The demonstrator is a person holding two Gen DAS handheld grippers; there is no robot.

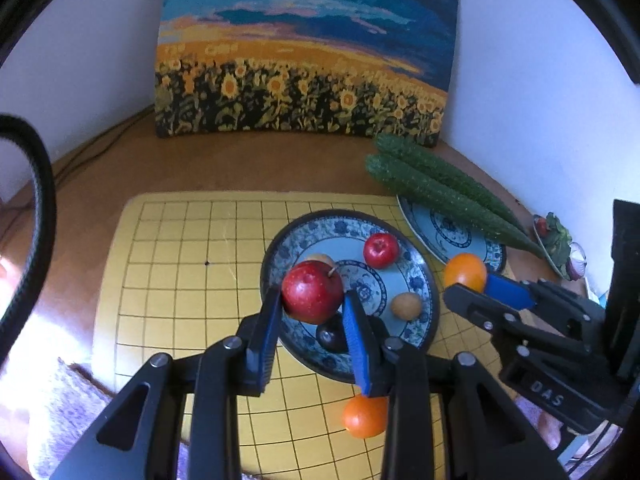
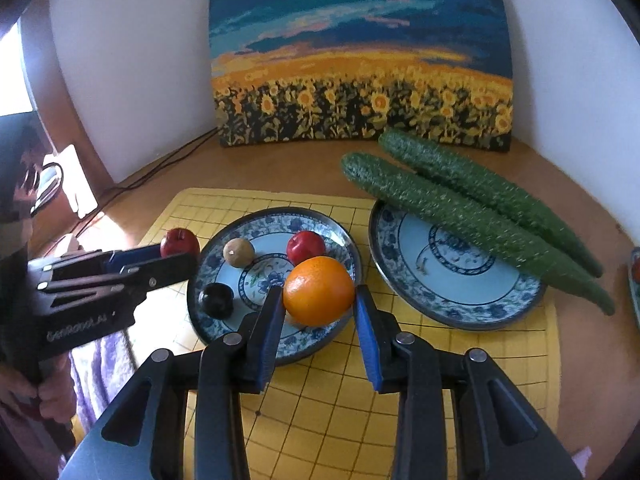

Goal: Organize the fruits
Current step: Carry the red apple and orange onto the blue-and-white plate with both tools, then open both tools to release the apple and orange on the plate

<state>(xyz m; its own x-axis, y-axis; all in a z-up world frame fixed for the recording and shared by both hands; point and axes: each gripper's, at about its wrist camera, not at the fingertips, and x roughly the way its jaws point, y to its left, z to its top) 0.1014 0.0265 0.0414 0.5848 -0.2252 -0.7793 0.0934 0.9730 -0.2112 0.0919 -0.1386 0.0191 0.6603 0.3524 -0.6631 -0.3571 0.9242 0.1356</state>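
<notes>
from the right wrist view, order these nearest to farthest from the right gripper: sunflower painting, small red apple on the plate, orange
1. orange, held in the right gripper
2. small red apple, just beyond, on the fruit plate
3. sunflower painting, against the back wall

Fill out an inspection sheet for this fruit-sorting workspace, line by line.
Surface: yellow grid mat on a brown table.
Job's things: fruit plate holds a small red apple, a tan fruit and a dark plum; a second orange lies on the mat.
Clutter: two cucumbers across a second plate; a small dish at the far right.
Grippers: left tongs shut on a red apple; right tongs shut on an orange.
Cables: dark cable along the wall.
Surroundings: sunflower painting leaning on a white wall.
</notes>
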